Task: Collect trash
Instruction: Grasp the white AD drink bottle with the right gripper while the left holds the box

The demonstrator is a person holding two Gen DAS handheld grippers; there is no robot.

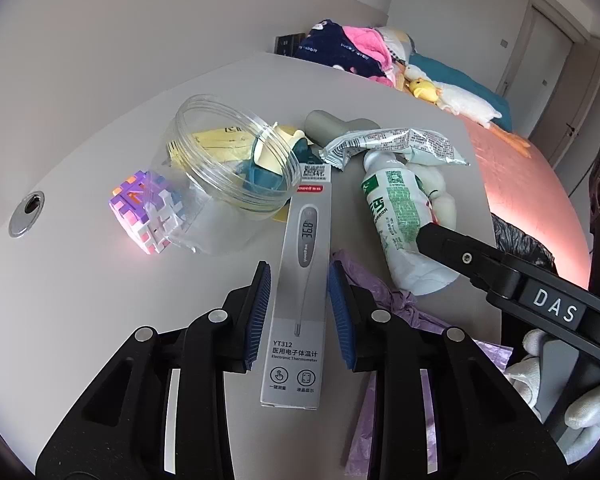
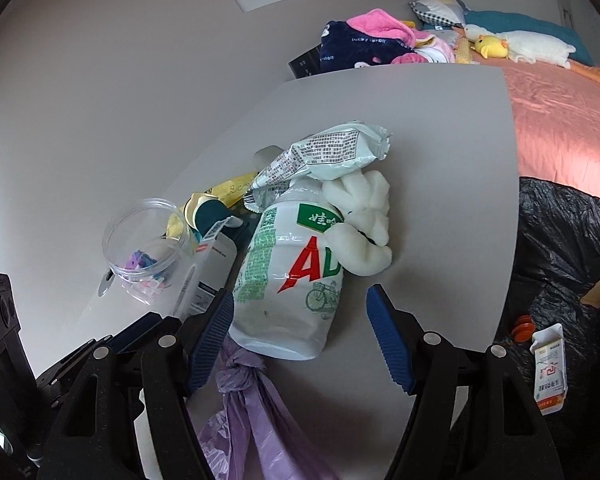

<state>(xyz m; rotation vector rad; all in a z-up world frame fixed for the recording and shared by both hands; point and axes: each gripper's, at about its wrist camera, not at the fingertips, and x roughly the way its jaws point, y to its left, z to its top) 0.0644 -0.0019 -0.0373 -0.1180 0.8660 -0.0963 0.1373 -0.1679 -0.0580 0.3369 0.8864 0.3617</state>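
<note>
A grey thermometer box point(image 1: 296, 360) lies lengthwise on the table between the blue pads of my left gripper point(image 1: 299, 276), which close against its long sides. To its right a white drink bottle point(image 1: 396, 216) with green print lies on its side. My right gripper point(image 2: 300, 336) stands open around that bottle's point(image 2: 288, 280) base, the pads clear of it; one of its fingers point(image 1: 440, 240) shows in the left wrist view. A crumpled snack wrapper point(image 2: 332, 152) rests over the bottle's neck. A knotted purple bag point(image 2: 252, 400) lies under the bottle's base.
A clear jar point(image 1: 228, 160), a purple puzzle cube point(image 1: 144, 212) and a white plush toy point(image 2: 364, 224) crowd the table point(image 2: 440, 140). A black trash bag point(image 2: 560, 248) holding a carton point(image 2: 548, 372) hangs past the right edge. A bed point(image 2: 560, 120) lies beyond.
</note>
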